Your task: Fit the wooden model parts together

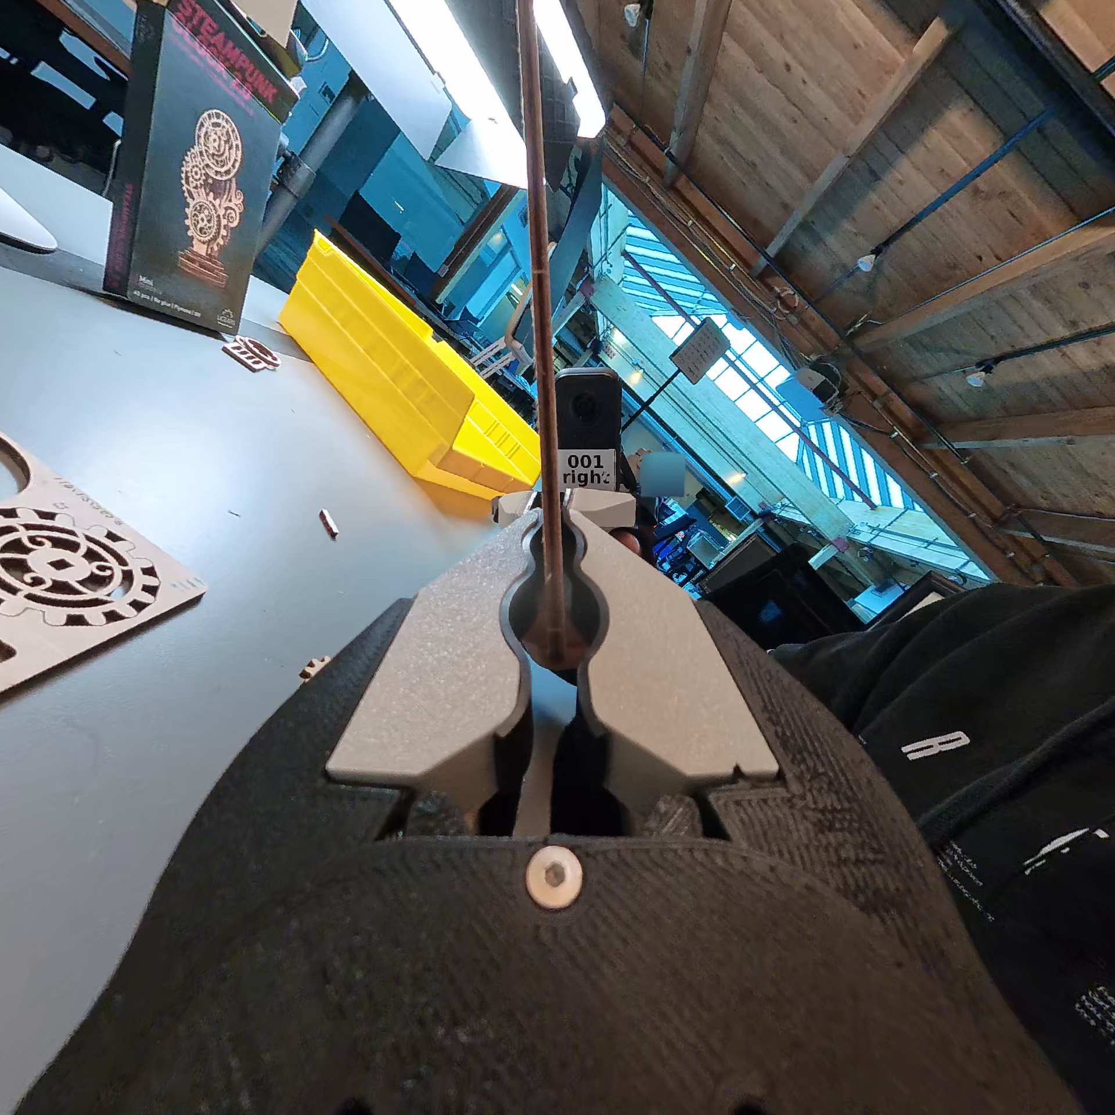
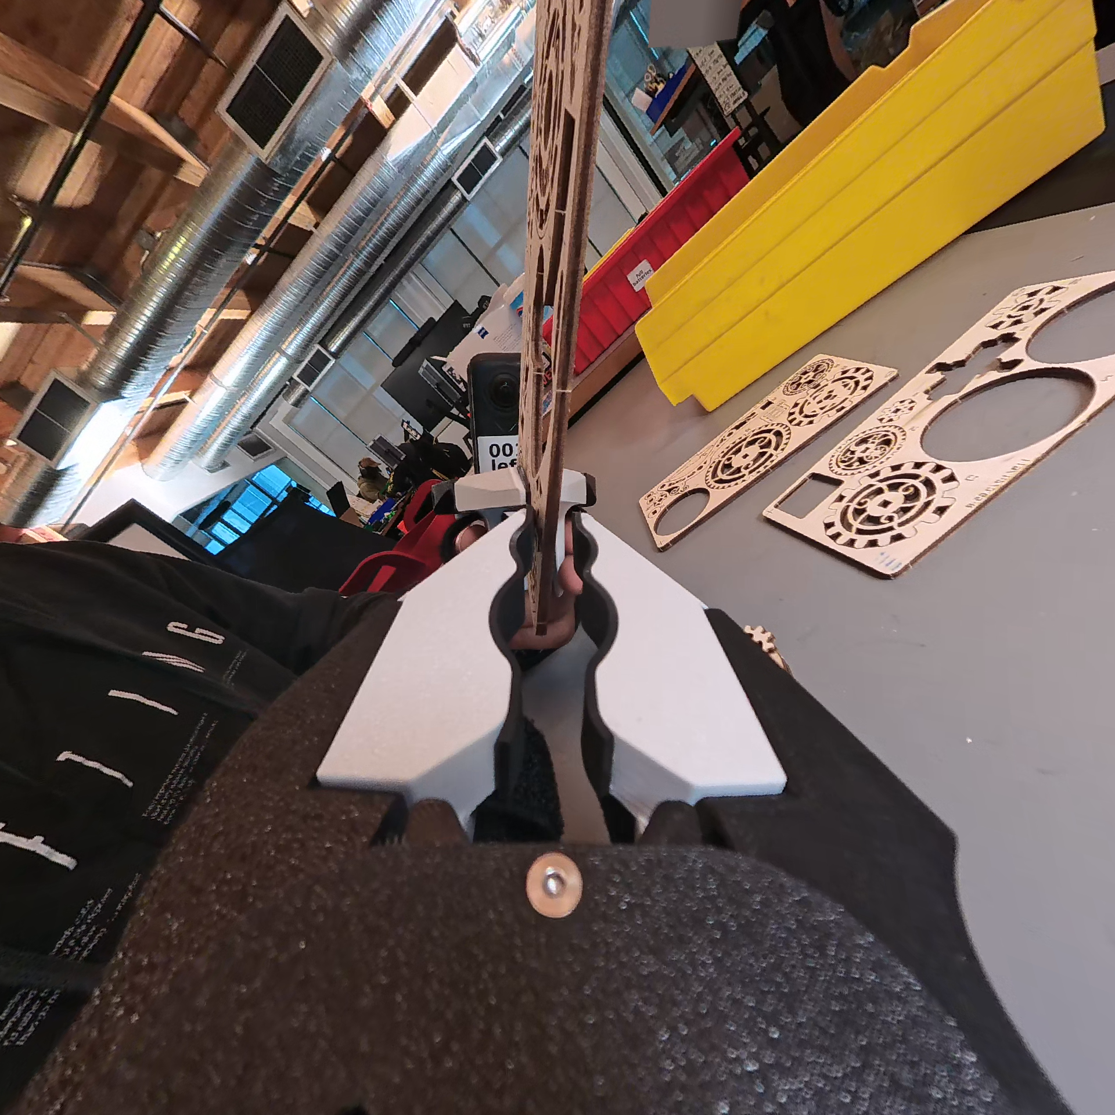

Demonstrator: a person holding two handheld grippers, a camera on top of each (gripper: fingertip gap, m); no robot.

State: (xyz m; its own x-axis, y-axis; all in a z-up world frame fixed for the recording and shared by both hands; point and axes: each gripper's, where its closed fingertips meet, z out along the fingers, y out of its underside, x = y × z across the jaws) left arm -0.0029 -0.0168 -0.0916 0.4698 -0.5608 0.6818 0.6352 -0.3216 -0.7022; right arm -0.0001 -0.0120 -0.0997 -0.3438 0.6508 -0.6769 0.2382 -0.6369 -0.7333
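A thin laser-cut wooden sheet (image 1: 539,241) stands edge-on and upright above the grey table (image 1: 211,470). My left gripper (image 1: 552,531) is shut on its lower edge. My right gripper (image 2: 552,531) is shut on the same sheet (image 2: 558,181) from the opposite side. Each gripper faces the other: the right one shows just behind the sheet in the left wrist view (image 1: 594,507), and the left one shows in the right wrist view (image 2: 482,492). The fingertips of both nearly meet at the sheet. Gear shapes are cut into the sheet's face.
Two more wooden gear sheets (image 2: 766,446) (image 2: 941,446) lie flat on the table; one shows in the left view (image 1: 78,579). A yellow bin (image 1: 386,362), a red bin (image 2: 651,283), the black kit box (image 1: 193,169) and small loose wooden parts (image 1: 252,353) (image 1: 329,522) are around. A black sleeve (image 1: 965,724) is close. The grippers are tip to tip, or close to it.
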